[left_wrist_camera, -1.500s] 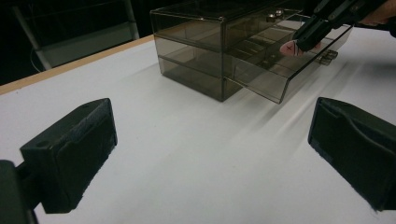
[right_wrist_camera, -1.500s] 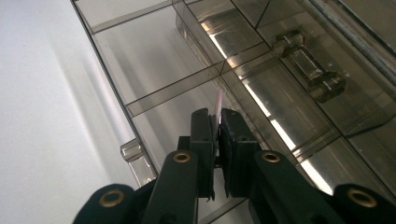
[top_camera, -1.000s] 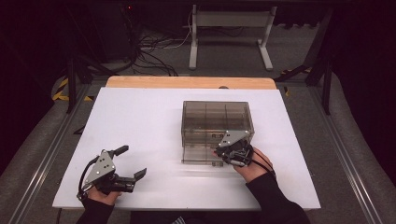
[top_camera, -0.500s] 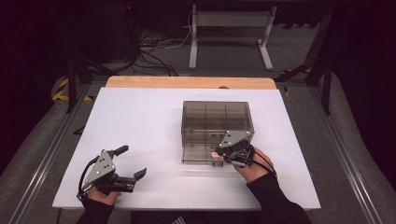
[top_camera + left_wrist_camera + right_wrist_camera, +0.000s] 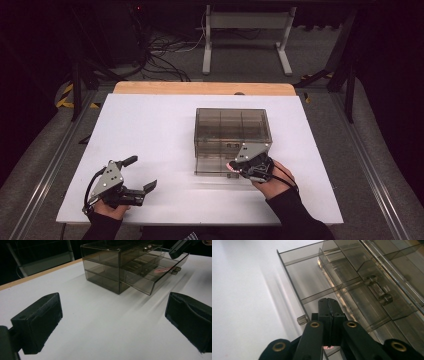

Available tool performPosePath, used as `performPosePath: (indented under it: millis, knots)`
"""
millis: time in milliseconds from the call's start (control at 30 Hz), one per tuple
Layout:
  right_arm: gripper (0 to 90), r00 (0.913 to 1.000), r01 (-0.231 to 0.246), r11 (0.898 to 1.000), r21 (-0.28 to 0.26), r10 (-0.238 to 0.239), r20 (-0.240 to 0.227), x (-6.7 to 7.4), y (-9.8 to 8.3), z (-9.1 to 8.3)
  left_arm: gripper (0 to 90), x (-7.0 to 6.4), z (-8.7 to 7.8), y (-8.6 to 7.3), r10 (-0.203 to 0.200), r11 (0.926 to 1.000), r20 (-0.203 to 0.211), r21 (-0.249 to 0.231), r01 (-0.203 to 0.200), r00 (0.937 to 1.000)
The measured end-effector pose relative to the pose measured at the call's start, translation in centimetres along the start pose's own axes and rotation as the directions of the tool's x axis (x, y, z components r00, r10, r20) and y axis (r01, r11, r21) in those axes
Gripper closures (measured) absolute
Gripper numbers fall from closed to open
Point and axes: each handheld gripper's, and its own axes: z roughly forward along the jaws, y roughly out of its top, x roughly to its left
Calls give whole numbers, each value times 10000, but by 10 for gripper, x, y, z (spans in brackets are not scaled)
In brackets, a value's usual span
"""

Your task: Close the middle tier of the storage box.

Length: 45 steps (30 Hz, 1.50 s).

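Note:
A smoked clear plastic drawer box (image 5: 232, 125) (image 5: 105, 262) stands on the white table, right of the middle. Its bottom drawer (image 5: 212, 169) (image 5: 152, 277) (image 5: 312, 277) is pulled out toward me and is divided into compartments. My right gripper (image 5: 233, 167) (image 5: 328, 302) hangs over the open drawer's front right part with its jaws pressed together. A small pink thing (image 5: 327, 347) shows just under them; I cannot tell whether it is held. My left gripper (image 5: 140, 174) (image 5: 112, 322) rests near the table's front left, jaws wide apart with nothing between them.
The white tabletop (image 5: 150, 130) has a wooden strip (image 5: 200, 88) along its far edge. Beyond it are cables and a metal stand (image 5: 245, 35) on the floor. Small knobs (image 5: 302, 320) stick out from the drawer fronts.
The right gripper has shifted slightly toward me over the open drawer. The left gripper and the drawer box have kept still.

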Motion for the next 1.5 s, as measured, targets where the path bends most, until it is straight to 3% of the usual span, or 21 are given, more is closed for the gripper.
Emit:
performPosePath:
  millis: [633,1500]
  knots:
    - [900,9994,-103,9999,-38,102,-343,7,-9,-12,21,-1,1,0,33,10000,57,-22,-33,10000]
    - [900,9945,230,9934,1128,-113,-1038,13,-21,-12,21,0,1,0,39,10000,112,-26,-39,9999]
